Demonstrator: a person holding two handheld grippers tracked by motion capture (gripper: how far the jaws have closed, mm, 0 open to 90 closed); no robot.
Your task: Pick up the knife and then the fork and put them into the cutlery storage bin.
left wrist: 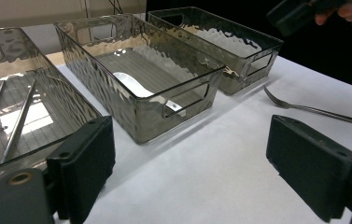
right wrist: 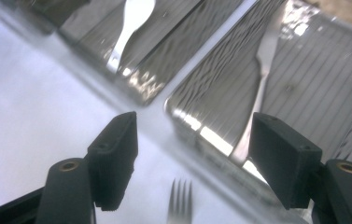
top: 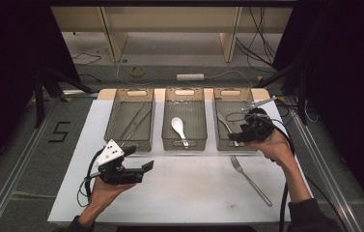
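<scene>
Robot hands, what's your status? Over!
Both grippers open, empty: left gripper, right gripper over right bin. One fork in bin. Second fork on table, nothing blocking it.

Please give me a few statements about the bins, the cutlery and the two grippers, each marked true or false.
1. A white spoon lies in the middle bin. True.
2. The fork on the table lies in front of the left bin. False: it lies in front of the right bin.
3. The right gripper holds a fork. False: its fingers are open and empty.
4. The left gripper is open and empty. True.
5. The right bin holds a utensil. True.
</scene>
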